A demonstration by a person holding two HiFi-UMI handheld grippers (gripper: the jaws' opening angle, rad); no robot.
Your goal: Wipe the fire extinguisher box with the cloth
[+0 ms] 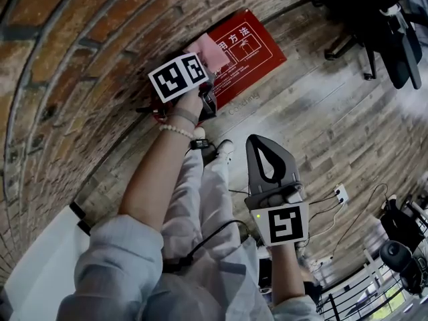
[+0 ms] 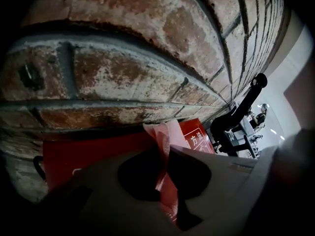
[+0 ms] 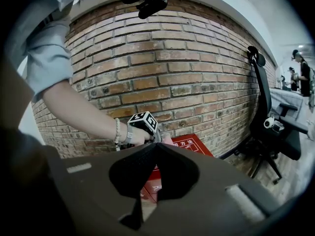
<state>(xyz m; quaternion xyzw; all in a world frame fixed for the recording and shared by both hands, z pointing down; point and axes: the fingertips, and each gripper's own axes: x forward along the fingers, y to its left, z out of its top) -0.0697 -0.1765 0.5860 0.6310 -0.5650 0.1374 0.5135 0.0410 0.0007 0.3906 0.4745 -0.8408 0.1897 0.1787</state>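
Left gripper view: jaws clamp pink cloth (image 2: 165, 137) (head view: grip hidden).

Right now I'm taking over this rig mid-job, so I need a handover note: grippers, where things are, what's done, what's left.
Left gripper: shut on the pink cloth, held at the red box by the brick wall.
Right gripper: shut, empty, held back from the box.
Done: cloth is in the gripper and at the box; how much is wiped doesn't show.
Left: wipe the box's front.
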